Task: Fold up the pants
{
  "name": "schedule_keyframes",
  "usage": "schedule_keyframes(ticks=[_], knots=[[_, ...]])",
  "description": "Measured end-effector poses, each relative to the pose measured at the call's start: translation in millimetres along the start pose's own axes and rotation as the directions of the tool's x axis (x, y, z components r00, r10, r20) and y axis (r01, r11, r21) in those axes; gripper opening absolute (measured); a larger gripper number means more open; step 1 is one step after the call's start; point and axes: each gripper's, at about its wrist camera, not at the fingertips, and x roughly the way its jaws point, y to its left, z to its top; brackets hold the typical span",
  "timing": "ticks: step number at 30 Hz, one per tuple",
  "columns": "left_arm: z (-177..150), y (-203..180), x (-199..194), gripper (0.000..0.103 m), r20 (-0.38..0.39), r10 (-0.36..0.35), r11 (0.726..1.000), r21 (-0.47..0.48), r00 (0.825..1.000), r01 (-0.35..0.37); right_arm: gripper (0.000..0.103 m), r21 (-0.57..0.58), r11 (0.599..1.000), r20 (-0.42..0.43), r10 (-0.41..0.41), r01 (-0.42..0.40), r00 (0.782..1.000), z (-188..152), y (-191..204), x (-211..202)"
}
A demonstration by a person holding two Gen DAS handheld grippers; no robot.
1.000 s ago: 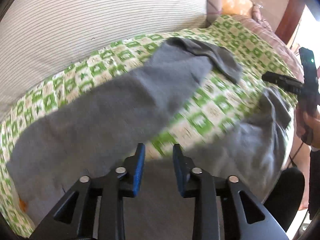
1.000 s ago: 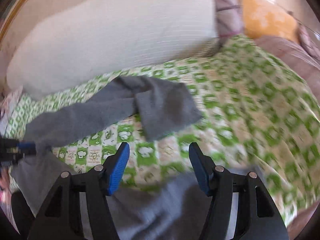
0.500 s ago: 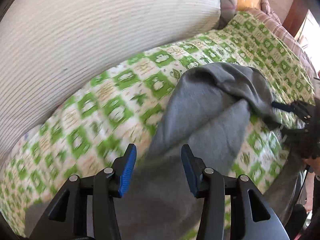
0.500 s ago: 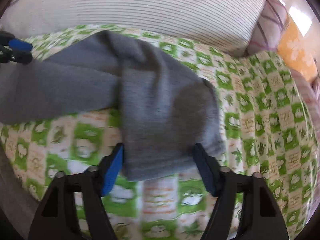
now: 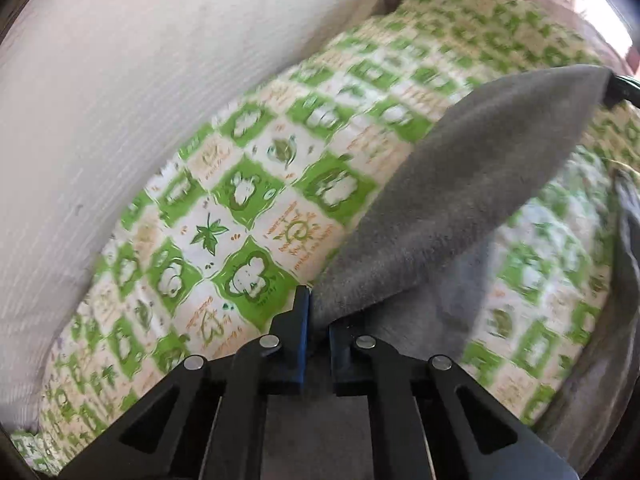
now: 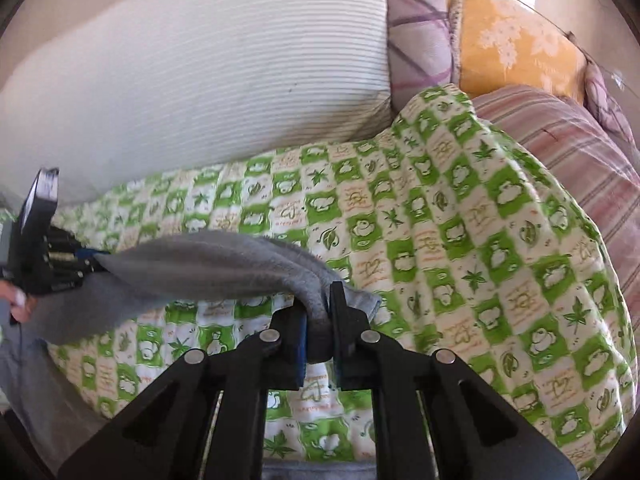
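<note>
Grey pants (image 5: 460, 200) pinched tight in left gripper (image 5: 318, 320), other end in closing right gripper (image 6: 318, 312). Stretched between both above green quilt (image 6: 460, 240), ready for folding over.

We count one pair of grey pants (image 6: 208, 264). Two tools: left tool (image 5: 318, 320), right tool (image 6: 319, 308). One green-checked bedsheet (image 6: 460, 240). One white striped bolster (image 6: 200, 80). One yellow floral pillow (image 6: 516, 48). Two purple-lined pillows, first (image 6: 420, 32), second (image 6: 604, 100). One pink striped blanket (image 6: 580, 144).
</note>
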Motion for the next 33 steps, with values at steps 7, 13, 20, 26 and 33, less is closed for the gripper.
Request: schedule_keyframes(ticks=[7,13,20,26,33], knots=[[-50.1,-33.4,-85.1,0.003,0.092,-0.059,0.998,-0.005,0.994,0.06,0.01,-0.02,1.0,-0.005,0.004,-0.004,1.0,-9.6,-7.3,-17.7],[-96.9,-81.5,-123.8,0.003,0.117,-0.146,0.989,-0.017,0.982,0.149,0.01,-0.035,0.999,-0.001,0.027,-0.027,1.0,-32.0,-16.4,-34.5],[-126.6,-137.1,-150.7,0.003,0.172,-0.108,0.992,-0.046,0.979,0.118,0.01,-0.065,0.997,0.026,0.053,-0.052,0.998,-56.0,-30.4,-63.6],[-148.4,-174.9,-145.7,0.003,0.178,-0.05,0.998,-0.039,0.983,0.058,0.011,-0.055,0.997,0.038,0.064,-0.062,0.997,-93.2,-47.4,-81.5],[-161.8,-193.1,-145.4,0.003,0.162,-0.062,0.996,-0.051,0.985,0.071,0.011,-0.016,0.996,0.028,0.089,-0.089,0.996,-134.8,-64.7,-86.5]])
